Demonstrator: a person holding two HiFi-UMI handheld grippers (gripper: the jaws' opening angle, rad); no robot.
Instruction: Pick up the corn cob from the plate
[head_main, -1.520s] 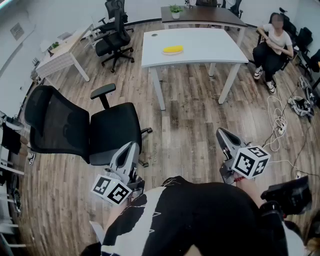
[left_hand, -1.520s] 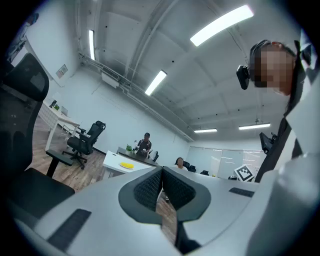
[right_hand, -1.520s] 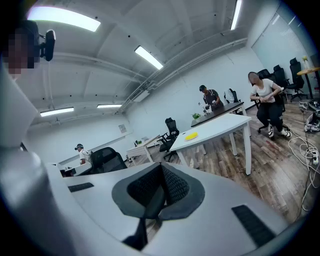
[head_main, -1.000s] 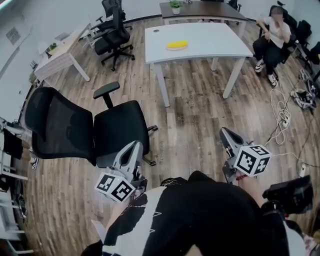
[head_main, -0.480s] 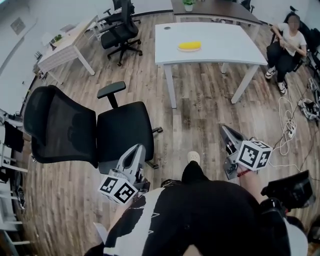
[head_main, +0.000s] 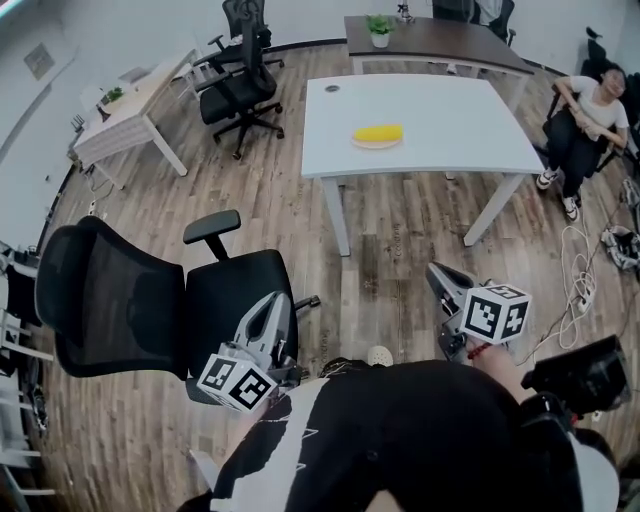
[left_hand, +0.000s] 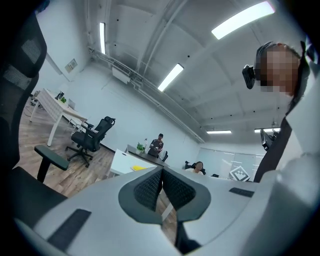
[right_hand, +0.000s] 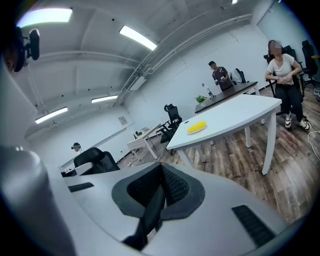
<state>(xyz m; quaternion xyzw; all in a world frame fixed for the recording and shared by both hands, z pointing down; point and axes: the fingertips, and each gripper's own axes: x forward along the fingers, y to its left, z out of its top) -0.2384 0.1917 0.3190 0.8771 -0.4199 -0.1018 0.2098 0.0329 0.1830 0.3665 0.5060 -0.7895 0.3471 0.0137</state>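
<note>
**A:** Where does the corn cob (head_main: 379, 132) lie?

**B:** It lies on its plate (head_main: 366, 143) near the middle of the white bench (head_main: 460, 135), well apart from both grippers. The right gripper view shows it as a yellow shape on the bench top.

**A:** And the left gripper (head_main: 276, 300)?

**B:** The person holds it low, close to the body, over the seat edge of the black office chair (head_main: 130, 300). Its fingers (left_hand: 148, 189) are pressed together with nothing between them.

**A:** The right gripper (head_main: 438, 272)?

**B:** It hangs over the wooden floor (head_main: 390, 250), pointing toward the bench and tilted a little downward. Its fingers (right_hand: 176, 186) are together too, and empty.

**A:** Is anyone else about?

**B:** A seated person (head_main: 590, 105) is beyond the bench's right end. A darker bench (head_main: 450, 38) behind it carries a potted plant (head_main: 379, 28).
</note>
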